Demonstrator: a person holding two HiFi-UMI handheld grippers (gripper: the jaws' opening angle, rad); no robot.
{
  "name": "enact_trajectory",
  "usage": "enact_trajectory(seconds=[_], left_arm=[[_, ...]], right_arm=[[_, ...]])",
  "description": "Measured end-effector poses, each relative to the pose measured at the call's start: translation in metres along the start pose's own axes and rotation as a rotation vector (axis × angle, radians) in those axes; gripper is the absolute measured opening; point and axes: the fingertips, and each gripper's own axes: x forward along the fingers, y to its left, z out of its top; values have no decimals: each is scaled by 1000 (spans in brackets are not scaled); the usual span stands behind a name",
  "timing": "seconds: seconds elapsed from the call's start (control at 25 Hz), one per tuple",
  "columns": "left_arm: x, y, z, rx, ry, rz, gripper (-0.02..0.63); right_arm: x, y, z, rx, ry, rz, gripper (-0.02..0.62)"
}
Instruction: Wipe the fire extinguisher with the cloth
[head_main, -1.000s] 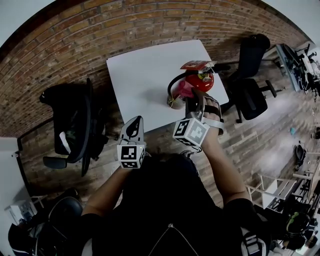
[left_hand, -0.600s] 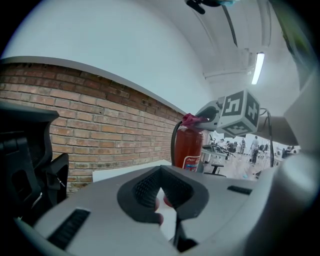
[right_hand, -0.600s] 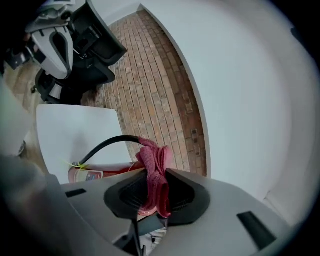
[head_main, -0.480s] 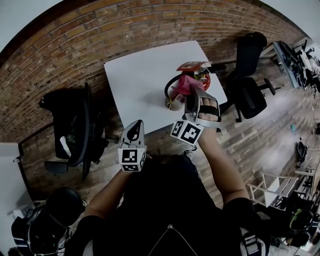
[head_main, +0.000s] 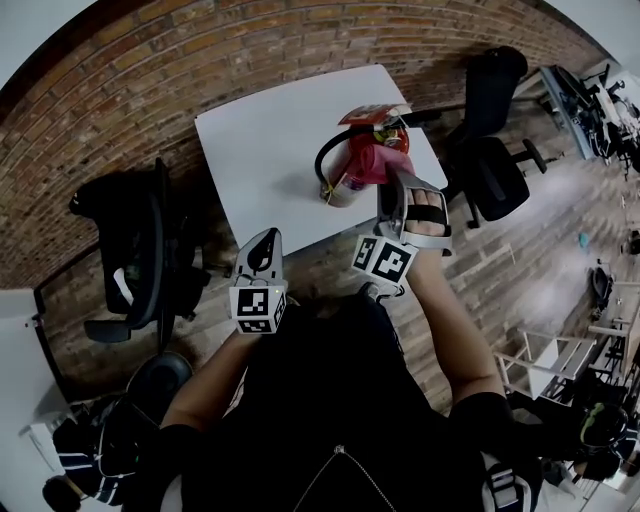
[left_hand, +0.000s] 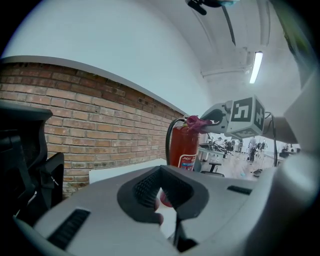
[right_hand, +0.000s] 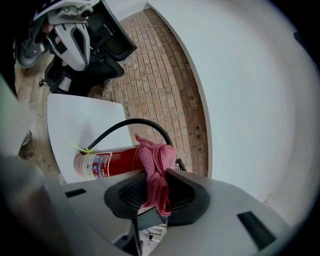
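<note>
**Right gripper view: pink cloth pinched and pressed to the extinguisher's top**

Your right gripper (right_hand: 152, 199) has its jaws clamped on the crumpled pink knitted cloth (right_hand: 155, 170), and the fabric bunches up out of the dark ribbed pads. The cloth is touching the upper end of the red metal fire extinguisher (right_hand: 110, 162), right where the curved black rubber hose (right_hand: 130, 125) loops out from the head. A printed label wraps the red cylinder, and a thin yellow-green tie sits at its far end.

From the head view, the extinguisher stands upright on the white square table (head_main: 260, 140), near the table's right-hand edge. Your right gripper reaches over that edge to its top.

Your left gripper (head_main: 265, 240) hangs low, just off the table's near edge and well apart from the extinguisher. Its jaws are drawn together to a slim slit, and nothing is gripped between them. It points across the tabletop at the cylinder.

A red brick wall (head_main: 150, 70) runs behind the table, with a black office chair (head_main: 140, 250) to your left.
</note>
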Motion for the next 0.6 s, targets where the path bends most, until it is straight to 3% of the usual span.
enact_trajectory(seconds=[0.24, 0.6], left_arm=[[9, -22, 9, 26, -9, 5, 31], [22, -52, 27, 30, -25, 103, 29]], right_arm=[[3, -1, -25, 2, -36, 6, 103], [12, -6, -52, -21, -156, 23, 104]])
